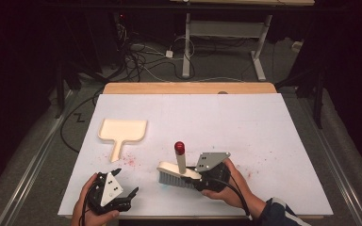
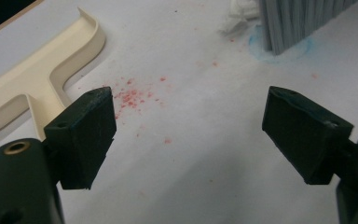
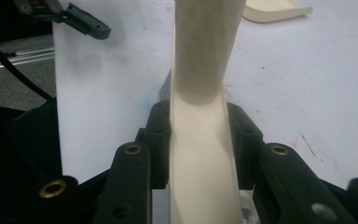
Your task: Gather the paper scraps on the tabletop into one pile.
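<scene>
One cream plastic dustpan (image 1: 123, 131) with a short handle lies on the one white-topped bench (image 1: 264, 141). One cream hand brush (image 1: 179, 172) with grey bristles and a red-capped handle is there too. One patch of scattered red crumbs (image 1: 130, 161) shows. Two black two-jaw tools are present: the left tool (image 1: 128, 194) and the right tool (image 3: 200, 135).

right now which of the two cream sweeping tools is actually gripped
The brush, bristles down, red-capped handle upright, clamped in the right gripper. The dustpan lies flat and free, ahead of the open left gripper.
</scene>
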`<action>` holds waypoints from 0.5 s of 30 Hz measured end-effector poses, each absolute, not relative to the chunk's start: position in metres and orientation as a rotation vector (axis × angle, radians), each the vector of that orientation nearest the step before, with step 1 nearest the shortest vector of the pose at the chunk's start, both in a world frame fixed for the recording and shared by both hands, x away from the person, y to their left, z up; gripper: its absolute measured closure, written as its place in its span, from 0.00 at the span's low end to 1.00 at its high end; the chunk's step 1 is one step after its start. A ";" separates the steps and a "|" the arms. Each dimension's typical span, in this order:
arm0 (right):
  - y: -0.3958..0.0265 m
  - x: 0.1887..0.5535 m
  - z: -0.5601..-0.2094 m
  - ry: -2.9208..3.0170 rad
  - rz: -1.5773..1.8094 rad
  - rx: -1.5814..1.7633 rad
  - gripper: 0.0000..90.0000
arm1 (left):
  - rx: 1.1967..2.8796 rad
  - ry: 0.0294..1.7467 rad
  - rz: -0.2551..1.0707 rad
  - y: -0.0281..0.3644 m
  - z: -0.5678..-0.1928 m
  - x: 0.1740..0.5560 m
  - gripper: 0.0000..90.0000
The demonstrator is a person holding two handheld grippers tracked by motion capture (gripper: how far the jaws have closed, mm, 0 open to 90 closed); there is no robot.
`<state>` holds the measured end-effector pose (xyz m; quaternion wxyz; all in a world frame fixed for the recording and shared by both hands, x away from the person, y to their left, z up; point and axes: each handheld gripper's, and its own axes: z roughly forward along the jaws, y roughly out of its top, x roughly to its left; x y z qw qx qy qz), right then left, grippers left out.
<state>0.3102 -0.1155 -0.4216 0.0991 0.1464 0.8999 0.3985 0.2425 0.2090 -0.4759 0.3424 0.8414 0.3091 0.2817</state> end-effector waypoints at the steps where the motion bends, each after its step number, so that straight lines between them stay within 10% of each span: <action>1: -0.117 0.312 -0.421 2.670 1.194 0.441 0.76 | 2.190 0.812 0.723 0.208 -0.476 0.242 0.19; 15: -0.113 0.305 -0.369 2.588 1.381 0.425 0.76 | 2.088 0.817 0.761 0.206 -0.460 0.246 0.19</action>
